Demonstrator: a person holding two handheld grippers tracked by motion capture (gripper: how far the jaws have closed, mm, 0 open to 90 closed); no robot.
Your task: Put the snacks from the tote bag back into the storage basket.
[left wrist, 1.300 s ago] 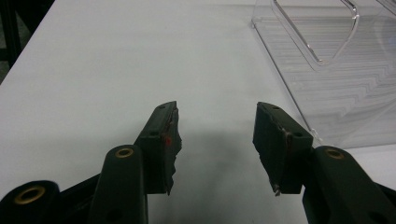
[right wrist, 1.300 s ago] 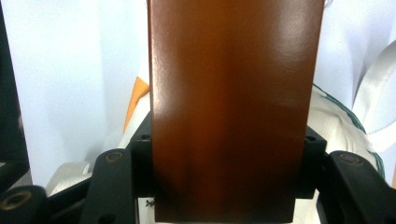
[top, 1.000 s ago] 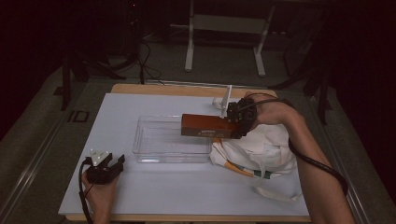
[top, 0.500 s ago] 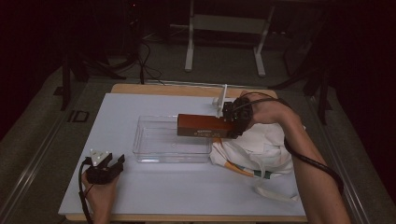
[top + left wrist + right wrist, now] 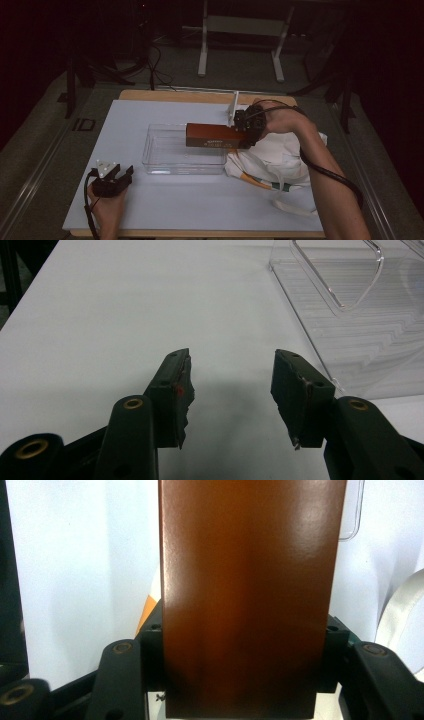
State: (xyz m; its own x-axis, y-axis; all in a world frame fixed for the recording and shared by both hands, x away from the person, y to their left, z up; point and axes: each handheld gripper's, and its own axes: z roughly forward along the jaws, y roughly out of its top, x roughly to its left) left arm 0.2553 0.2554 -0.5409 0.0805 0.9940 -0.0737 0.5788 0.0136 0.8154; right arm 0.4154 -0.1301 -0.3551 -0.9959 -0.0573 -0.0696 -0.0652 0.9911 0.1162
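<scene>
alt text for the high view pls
The right gripper holds a long brown box level above a clear plastic tray on a white table. A white cloth bag lies beside the tray, and the left gripper rests open near the table's front left.

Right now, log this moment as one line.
right gripper: shut on brown box above clear tray | left gripper: open, idle | white bag: beside tray

Right gripper [image 5: 239,136] shifted slightly left with the brown box [image 5: 212,135] clamped in it. The box's free end now reaches further out over the clear tray [image 5: 150,152], ahead of the jaws, than a second ago.
</scene>
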